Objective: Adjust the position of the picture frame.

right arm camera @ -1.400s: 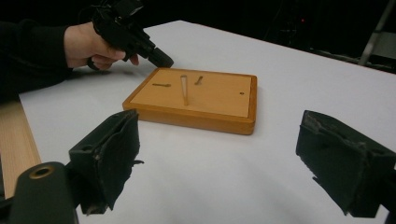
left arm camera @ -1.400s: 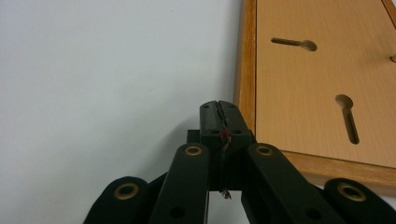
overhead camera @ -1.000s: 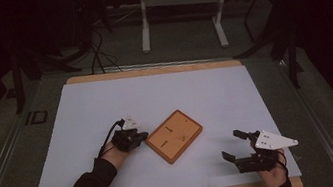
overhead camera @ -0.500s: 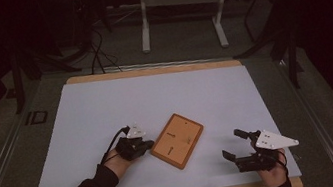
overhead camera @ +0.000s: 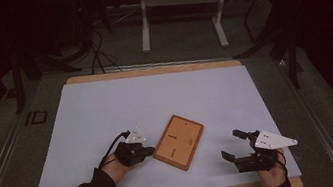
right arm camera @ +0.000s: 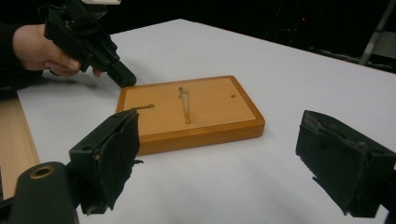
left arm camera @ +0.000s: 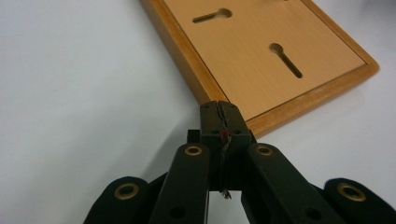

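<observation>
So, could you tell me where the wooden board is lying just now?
In the high view the wooden board lies flat on the white table cover, near the front edge, between the left gripper at its corner and the right gripper.

The left claw, jaws pressed together, touches the wooden board's raised corner rim.

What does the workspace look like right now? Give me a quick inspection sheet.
Surface: white sheet over a wooden table.
Job's things: wooden board with keyhole slots, lying flat and skewed.
Clutter: nothing seen.
Grippers: left gripper shut, tip at the board's edge; right gripper open, apart from the board.
Cables: black cable loops from the left gripper.
Surroundings: dark room, white stand behind the table.
</observation>
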